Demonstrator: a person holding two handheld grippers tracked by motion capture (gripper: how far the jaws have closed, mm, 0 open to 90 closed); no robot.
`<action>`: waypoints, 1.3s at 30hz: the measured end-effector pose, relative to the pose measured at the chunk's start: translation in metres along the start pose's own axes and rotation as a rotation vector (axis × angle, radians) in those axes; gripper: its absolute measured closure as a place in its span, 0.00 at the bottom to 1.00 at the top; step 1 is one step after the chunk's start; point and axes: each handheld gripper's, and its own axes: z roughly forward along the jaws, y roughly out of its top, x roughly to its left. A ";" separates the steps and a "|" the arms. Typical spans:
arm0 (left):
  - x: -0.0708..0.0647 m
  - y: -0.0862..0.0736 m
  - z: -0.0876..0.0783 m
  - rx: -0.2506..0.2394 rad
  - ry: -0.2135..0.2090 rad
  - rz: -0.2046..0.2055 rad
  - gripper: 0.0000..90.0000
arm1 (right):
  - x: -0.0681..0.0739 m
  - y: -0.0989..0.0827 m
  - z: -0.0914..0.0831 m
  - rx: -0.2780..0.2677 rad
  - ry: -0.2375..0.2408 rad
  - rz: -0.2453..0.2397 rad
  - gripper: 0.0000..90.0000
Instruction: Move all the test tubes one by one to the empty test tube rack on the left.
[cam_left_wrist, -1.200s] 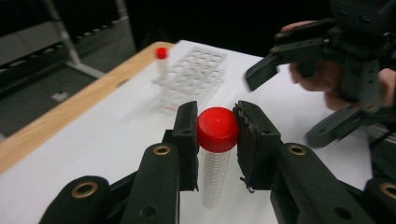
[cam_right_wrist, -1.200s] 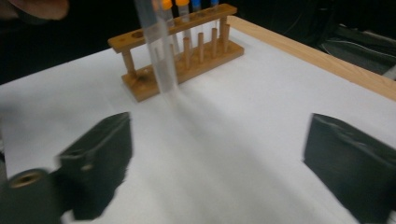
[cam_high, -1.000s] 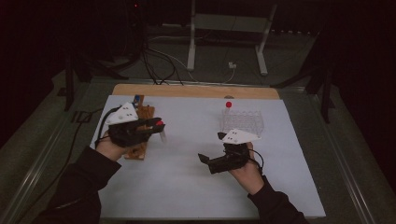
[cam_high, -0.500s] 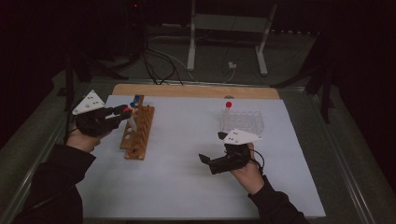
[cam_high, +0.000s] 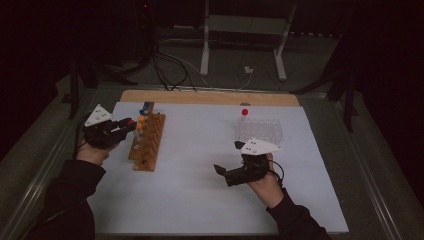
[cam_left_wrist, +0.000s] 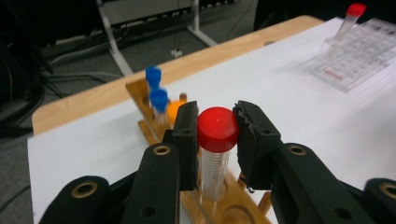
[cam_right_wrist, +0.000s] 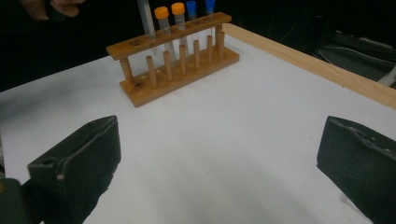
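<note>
This is a lab bench set up for recording, in a dark room. A white sheet (cam_high: 200, 185) covers a table with a pale wooden edge strip (cam_high: 210, 97) at twelve o'clock. At ten o'clock on the sheet stands a wooden test-tube rack (cam_high: 147, 142) holding capped tubes, orange (cam_right_wrist: 161, 12) and blue (cam_left_wrist: 152, 74); at two o'clock lies a clear plastic tube tray (cam_high: 259, 131) with one red-capped tube (cam_high: 244, 113) upright in it. Beyond the table, at twelve o'clock, a white metal stand (cam_high: 245, 37) rises from a grey floor, and black cables (cam_high: 165, 75) trail across it at eleven o'clock.
</note>
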 end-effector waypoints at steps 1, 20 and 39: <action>0.000 -0.003 0.002 0.006 0.001 -0.007 0.80 | 0.000 0.000 0.000 0.000 0.000 -0.001 0.00; -0.012 -0.013 0.002 0.034 0.009 0.011 0.47 | -0.008 0.003 -0.003 -0.007 -0.013 0.000 0.00; -0.081 -0.015 -0.004 -0.052 -0.281 0.045 0.02 | -0.113 0.002 0.016 0.029 -0.278 0.122 0.17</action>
